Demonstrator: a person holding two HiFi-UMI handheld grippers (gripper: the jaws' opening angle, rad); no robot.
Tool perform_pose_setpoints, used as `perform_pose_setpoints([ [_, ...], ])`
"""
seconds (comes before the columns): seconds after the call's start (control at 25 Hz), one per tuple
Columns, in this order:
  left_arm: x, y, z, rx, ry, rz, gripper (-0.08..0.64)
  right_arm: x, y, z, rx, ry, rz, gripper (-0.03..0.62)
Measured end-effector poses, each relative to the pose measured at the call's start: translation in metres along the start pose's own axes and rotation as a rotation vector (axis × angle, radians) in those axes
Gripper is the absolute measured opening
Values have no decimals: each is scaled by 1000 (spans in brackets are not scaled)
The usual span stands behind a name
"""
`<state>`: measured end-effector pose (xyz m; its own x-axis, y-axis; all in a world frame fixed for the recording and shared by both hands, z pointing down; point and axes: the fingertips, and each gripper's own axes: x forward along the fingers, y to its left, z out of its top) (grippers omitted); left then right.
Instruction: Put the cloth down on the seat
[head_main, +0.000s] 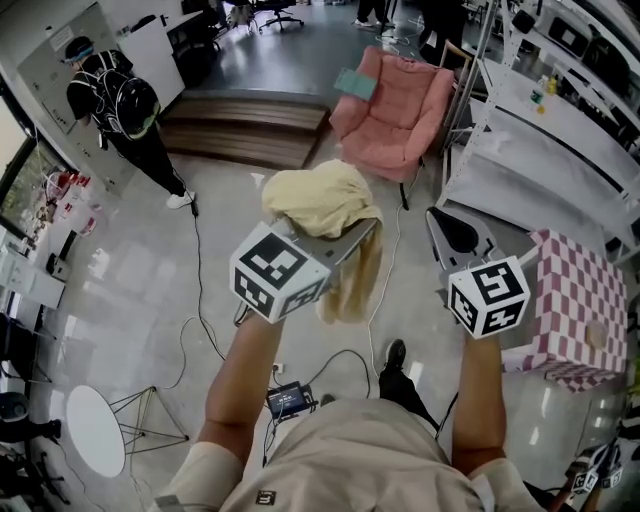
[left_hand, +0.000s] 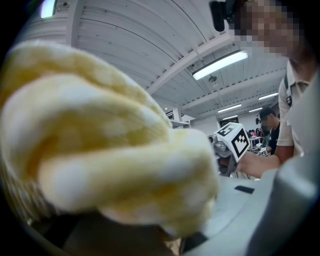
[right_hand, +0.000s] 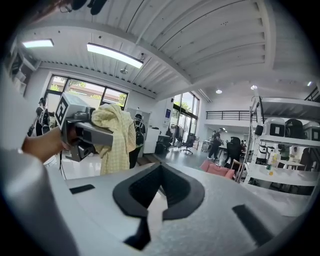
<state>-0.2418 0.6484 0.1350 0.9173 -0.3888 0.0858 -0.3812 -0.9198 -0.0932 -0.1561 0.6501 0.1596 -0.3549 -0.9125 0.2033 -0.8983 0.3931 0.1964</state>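
A pale yellow cloth (head_main: 318, 198) is bunched over the tip of my left gripper (head_main: 352, 236), with one end hanging down below it. That gripper is shut on the cloth, which fills the left gripper view (left_hand: 110, 150) and hides the jaws there. In the right gripper view the cloth (right_hand: 117, 135) dangles from the left gripper (right_hand: 87, 132). My right gripper (head_main: 452, 232) is held level beside it, shut with nothing in it (right_hand: 160, 172). The seat, a pink armchair (head_main: 400, 100), stands on the floor well ahead of both grippers, seen small in the right gripper view (right_hand: 217, 167).
A teal item (head_main: 355, 83) lies on the armchair's left arm. A low wooden platform (head_main: 250, 125) is left of the chair and white shelving (head_main: 540, 110) is right of it. A pink checkered box (head_main: 580, 300) stands by my right. A person in black (head_main: 115, 100) stands far left. Cables (head_main: 200, 300) trail on the floor.
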Motion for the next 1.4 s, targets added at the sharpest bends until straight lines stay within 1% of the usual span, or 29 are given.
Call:
perform_pose_setpoints([
  [0.16,37,20,-11,-1,20,30,100,25,-43,-15,9,-11,12,-8],
  [0.32,91,55,-19,-6,38,74,99,63,-101,-26,13,-25,34,-8],
  [0.48,160,87,-20,-23,36,120,99,98,-163,-36,1,-28,87,-8],
  [0.68,231,116,-18,-40,42,145,99,138,-226,-42,-1,-18,146,-8],
  [0.88,278,142,-16,-54,49,166,100,168,-266,-50,4,-9,183,-8],
  [1.08,320,164,-16,-66,61,172,99,190,-302,-58,22,-3,199,-8],
  [1.4,386,191,-19,-59,93,175,100,218,-361,-76,43,2,213,-8],
])
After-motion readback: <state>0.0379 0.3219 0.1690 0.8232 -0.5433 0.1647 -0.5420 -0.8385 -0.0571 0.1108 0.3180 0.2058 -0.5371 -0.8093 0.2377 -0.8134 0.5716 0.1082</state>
